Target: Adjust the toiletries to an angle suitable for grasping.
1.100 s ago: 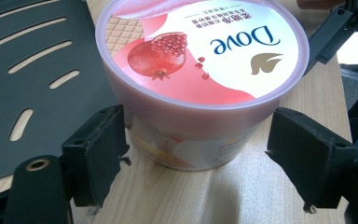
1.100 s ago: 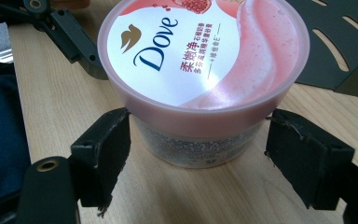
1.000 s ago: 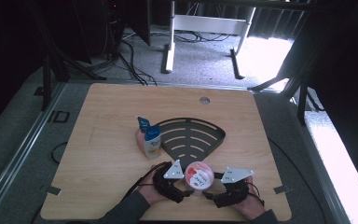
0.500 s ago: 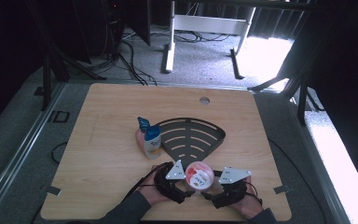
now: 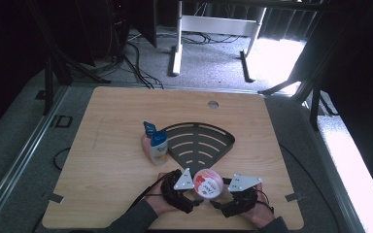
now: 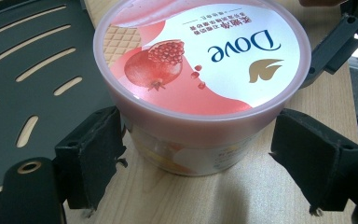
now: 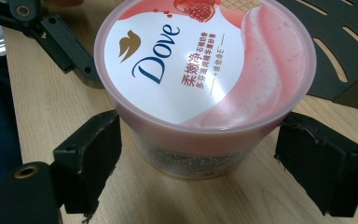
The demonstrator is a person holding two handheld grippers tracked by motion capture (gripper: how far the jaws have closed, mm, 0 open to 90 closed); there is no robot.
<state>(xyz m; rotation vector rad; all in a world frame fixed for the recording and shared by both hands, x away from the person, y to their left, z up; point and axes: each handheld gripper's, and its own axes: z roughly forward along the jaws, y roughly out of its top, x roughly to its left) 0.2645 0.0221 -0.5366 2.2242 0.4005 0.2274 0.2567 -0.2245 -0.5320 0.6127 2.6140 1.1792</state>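
Well, the pink tub (image 5: 208, 183) sits on the wooden tabletop (image 5: 111, 126) near the person's edge, just in front of the tip of the black slotted tray (image 5: 199, 141), with the left tongs (image 5: 194, 196) and the right tongs (image 5: 217, 203) flanking it from either side; both stand apart, their pads beside the tub's wall without pressing on it, and the right pair has just been widening, the tub between its jaws. I take this for the moment between grips: the tub is set down and nothing has hold of it; the next move, I judge, calls for one pair to close squarely on the wall below the lid's rim before any lift. From above I see what the close views miss: the bottle with a blue cap (image 5: 157, 143) leaning at the tray's left edge, well apart from the tub. The left gripper view gives the lid (image 6: 200, 53) with its pomegranate picture; the right gripper view shows the tub's speckled side (image 7: 191, 158).
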